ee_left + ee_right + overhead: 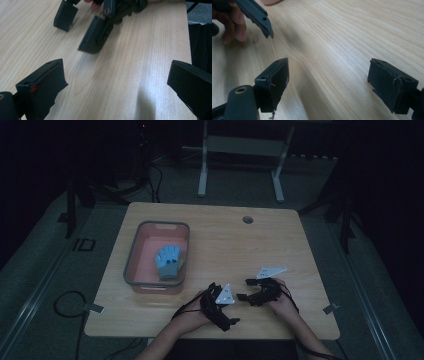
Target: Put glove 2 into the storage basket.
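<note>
My left gripper point(231, 309) sits low over the near edge of the table point(280, 250), a little left of centre, with my forearm coming in from the near side and angling up toward it. Its jaws point right, toward my other hand, and its grey plate tilts up on top. In the left gripper view the jaws stand wide apart with bare wood between them, holding nothing point(117, 87).

My right gripper point(243, 289) is just beside it, to the right and slightly farther from me, with my right hand point(286, 304) curled around its body and the wrist bent inward. Its jaws point left, so the two grippers face each other, close but not touching. In the right gripper view its jaws are spread as well, with bare table between them point(328, 82); one jaw of the left gripper and some of my fingers point(235, 25) show at the far left of that view.

The blue glove point(168, 262) lies flat in the pink bin point(131, 254) with the grey rim, on the left half of the table, well apart from both grippers and farther from me.
</note>
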The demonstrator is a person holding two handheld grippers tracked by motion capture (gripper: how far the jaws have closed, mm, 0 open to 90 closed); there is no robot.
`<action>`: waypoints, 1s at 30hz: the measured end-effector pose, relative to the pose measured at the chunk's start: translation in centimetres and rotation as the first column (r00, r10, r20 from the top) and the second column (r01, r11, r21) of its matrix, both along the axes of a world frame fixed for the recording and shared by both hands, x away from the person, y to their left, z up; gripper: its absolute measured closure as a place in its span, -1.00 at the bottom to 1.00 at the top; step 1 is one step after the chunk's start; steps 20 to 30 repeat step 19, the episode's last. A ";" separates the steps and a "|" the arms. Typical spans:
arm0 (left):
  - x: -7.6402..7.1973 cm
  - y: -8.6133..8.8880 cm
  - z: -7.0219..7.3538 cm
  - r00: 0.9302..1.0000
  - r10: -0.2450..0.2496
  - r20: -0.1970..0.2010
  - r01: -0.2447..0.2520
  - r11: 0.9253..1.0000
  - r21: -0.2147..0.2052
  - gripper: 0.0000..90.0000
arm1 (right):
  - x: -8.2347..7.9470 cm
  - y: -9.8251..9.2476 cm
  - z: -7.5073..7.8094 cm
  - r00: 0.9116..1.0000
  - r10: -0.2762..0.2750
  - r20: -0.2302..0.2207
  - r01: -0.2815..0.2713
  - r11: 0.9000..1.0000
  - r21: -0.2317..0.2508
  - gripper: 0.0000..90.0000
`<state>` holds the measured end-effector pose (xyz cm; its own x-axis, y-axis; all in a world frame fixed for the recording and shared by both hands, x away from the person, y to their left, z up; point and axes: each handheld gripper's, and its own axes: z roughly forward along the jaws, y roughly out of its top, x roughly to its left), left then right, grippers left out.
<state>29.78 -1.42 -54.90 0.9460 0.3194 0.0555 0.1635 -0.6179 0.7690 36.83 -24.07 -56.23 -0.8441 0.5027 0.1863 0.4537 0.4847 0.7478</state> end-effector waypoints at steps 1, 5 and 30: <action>0.0 0.1 0.0 1.000 -0.002 0.004 0.002 1.000 0.005 -0.96 | 0.0 -0.1 0.0 1.000 -0.005 0.000 0.005 1.000 0.004 -0.61; 0.0 0.3 -0.5 1.000 -0.004 -0.007 0.004 1.000 0.007 -0.96 | 0.0 -0.1 0.0 1.000 -0.008 0.005 0.009 1.000 -0.005 -0.61; 0.0 0.4 -0.8 1.000 -0.012 0.010 0.012 1.000 0.006 -0.96 | 0.0 -0.2 0.0 1.000 -0.028 0.009 0.028 1.000 -0.001 -0.61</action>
